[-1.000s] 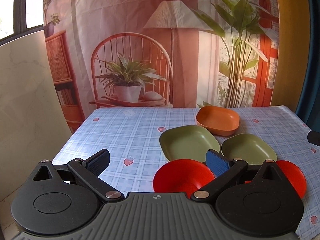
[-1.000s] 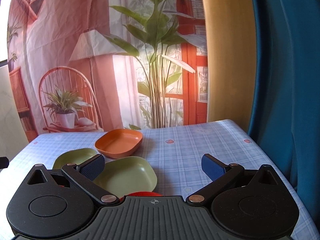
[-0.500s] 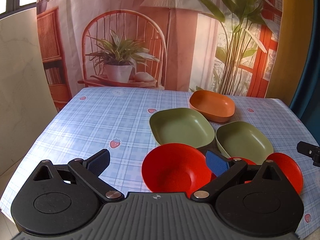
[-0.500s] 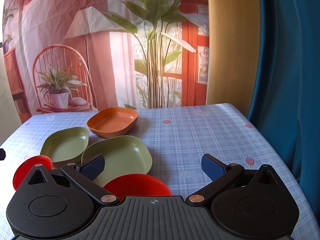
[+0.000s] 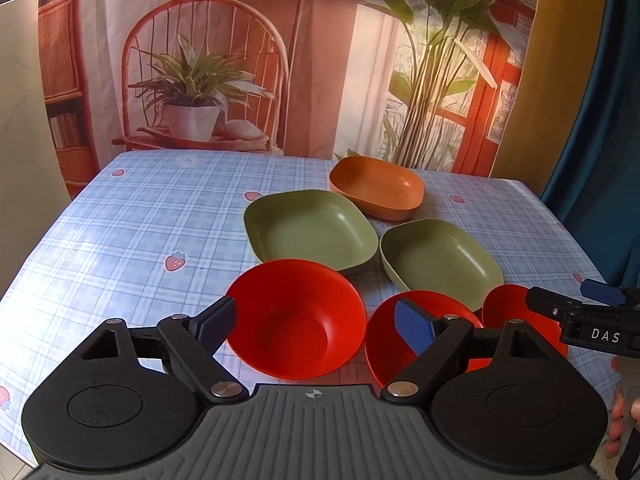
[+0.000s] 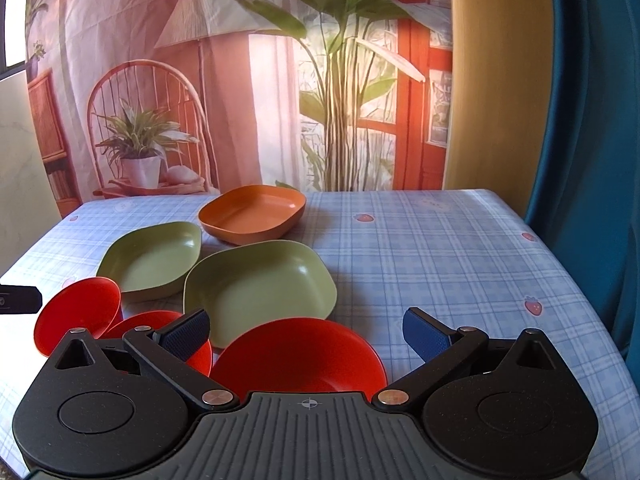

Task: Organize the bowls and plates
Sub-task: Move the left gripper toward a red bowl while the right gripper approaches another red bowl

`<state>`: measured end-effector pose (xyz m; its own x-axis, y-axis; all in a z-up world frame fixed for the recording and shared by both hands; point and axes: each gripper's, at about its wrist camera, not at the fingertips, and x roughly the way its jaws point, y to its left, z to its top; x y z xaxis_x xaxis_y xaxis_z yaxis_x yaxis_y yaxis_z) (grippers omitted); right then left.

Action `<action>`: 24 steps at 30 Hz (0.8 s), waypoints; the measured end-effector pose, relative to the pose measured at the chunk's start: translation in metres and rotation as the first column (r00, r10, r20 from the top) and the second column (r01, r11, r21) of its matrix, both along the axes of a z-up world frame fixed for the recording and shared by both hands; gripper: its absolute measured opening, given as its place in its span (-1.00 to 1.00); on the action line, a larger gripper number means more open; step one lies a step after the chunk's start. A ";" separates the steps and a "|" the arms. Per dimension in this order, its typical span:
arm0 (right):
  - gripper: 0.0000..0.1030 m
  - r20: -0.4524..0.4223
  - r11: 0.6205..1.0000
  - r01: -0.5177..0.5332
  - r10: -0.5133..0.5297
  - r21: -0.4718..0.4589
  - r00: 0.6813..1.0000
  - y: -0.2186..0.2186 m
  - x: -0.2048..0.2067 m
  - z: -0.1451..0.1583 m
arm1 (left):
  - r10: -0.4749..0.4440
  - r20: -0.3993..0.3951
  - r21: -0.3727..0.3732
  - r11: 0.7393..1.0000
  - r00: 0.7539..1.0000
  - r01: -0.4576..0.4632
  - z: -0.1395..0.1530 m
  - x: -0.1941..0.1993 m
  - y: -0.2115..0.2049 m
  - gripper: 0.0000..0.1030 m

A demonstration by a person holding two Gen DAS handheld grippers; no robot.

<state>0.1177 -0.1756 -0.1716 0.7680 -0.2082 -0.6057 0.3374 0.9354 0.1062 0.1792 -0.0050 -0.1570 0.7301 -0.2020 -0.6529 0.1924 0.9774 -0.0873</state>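
Three red bowls sit at the table's near edge: the left red bowl (image 5: 296, 316) (image 6: 76, 312), the middle one (image 5: 384, 344) (image 6: 160, 324) and the right one (image 5: 508, 308) (image 6: 304, 356). Behind them lie two green square plates (image 5: 312, 232) (image 5: 440, 260), also in the right wrist view (image 6: 152, 256) (image 6: 256, 280), and an orange square plate (image 5: 376, 188) (image 6: 252, 212). My left gripper (image 5: 316, 322) is open above the left red bowl. My right gripper (image 6: 306, 330) is open above the right red bowl; it also shows in the left wrist view (image 5: 584, 308).
The table has a blue checked cloth (image 6: 420, 248) with strawberry prints. A printed backdrop (image 5: 248, 60) hangs behind the far edge. A blue curtain (image 6: 592, 120) hangs at the right. A pale wall panel (image 5: 20, 120) stands at the left.
Both grippers have tilted down and moved forward over the table. The red bowls now lie between or under their fingers. Nothing was taken hold of.
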 end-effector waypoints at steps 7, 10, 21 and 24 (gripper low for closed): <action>0.69 -0.018 1.000 -0.001 0.001 0.030 1.000 -0.009 -0.005 -0.008 | -0.034 -0.040 -0.024 0.999 0.999 0.033 -0.008 -0.005 -0.012 0.51; 0.67 -0.029 0.999 0.015 -0.014 0.049 0.999 -0.013 -0.008 -0.012 | -0.040 -0.043 -0.034 0.999 0.998 0.039 -0.007 -0.005 -0.015 0.49; 0.34 -0.061 0.998 0.034 -0.031 0.059 0.998 -0.025 -0.024 -0.026 | -0.194 -0.087 -0.072 0.979 0.977 0.188 -0.014 0.002 -0.060 0.09; 0.19 -0.068 0.995 0.056 -0.051 0.077 0.996 -0.032 -0.027 -0.031 | -0.228 -0.108 -0.073 0.973 0.968 0.221 -0.020 0.003 -0.071 -0.03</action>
